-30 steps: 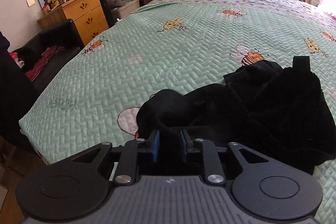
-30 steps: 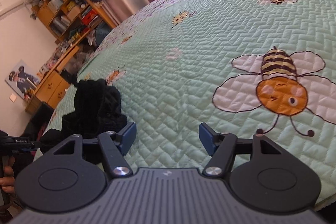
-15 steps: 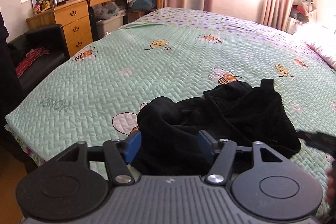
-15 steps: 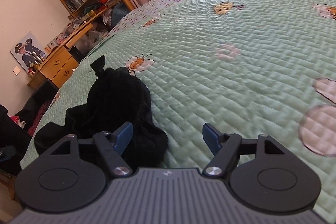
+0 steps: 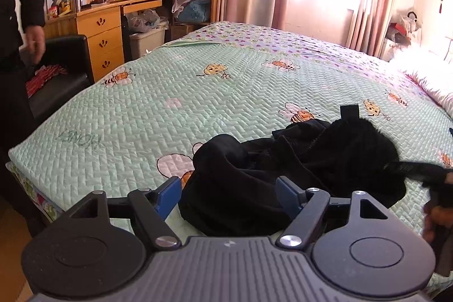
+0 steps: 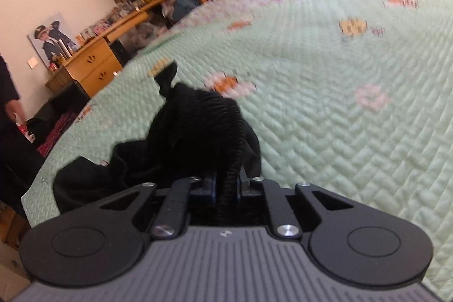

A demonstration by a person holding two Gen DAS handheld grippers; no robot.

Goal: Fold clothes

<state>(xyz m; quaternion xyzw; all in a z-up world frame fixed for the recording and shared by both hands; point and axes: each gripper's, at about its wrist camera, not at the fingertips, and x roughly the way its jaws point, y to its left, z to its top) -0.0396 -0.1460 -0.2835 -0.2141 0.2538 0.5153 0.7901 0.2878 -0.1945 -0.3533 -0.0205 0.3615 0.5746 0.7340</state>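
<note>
Bedroom, green quilted bed (image 5: pixel 170 115): black garment (image 5: pixel 283 174) lying crumpled near the foot edge. Right tool (image 6: pixel 225 186) pinching its ribbed hem; left tool (image 5: pixel 228 196) hovering, fingers spread. Risk: one-point lifting bunching the cloth.

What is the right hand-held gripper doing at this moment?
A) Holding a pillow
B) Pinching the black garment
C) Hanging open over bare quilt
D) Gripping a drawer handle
B: the right hand-held gripper has its blue pads closed on a ribbed fold of the black garment.
</note>
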